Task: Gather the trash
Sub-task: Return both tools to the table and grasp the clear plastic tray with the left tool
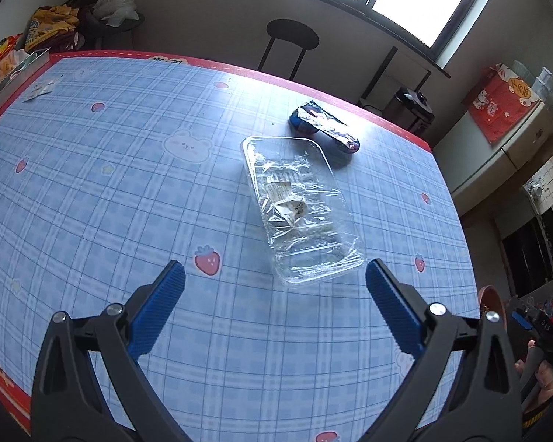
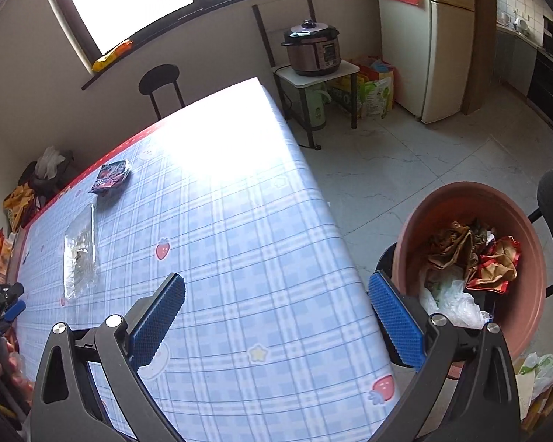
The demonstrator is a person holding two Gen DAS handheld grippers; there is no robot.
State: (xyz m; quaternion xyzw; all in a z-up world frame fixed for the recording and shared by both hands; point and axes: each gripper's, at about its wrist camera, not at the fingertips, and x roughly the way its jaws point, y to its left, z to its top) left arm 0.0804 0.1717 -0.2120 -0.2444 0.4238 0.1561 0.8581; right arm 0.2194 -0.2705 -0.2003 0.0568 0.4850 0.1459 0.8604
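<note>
A clear plastic tray (image 1: 298, 206) with crumpled film and a paper label inside lies on the blue plaid tablecloth (image 1: 129, 184). Just beyond it lies a dark blue snack wrapper (image 1: 322, 125). My left gripper (image 1: 274, 276) hovers open over the cloth, the tray's near end just ahead between its blue pads (image 1: 166, 294), apart from them. In the right wrist view, my right gripper (image 2: 276, 287) stands open and empty above the table's right edge. The tray (image 2: 80, 258) and wrapper (image 2: 110, 176) lie far left. A pink basin (image 2: 461, 199) holding crumpled wrappers and plastic sits to the right.
A small white scrap (image 1: 42, 88) lies at the table's far left by a tin box (image 1: 14, 73). Black stools (image 1: 291, 37) stand behind the table. A pressure cooker (image 2: 313, 51) on a small stand, bags and a fridge (image 2: 446, 37) are on the floor side.
</note>
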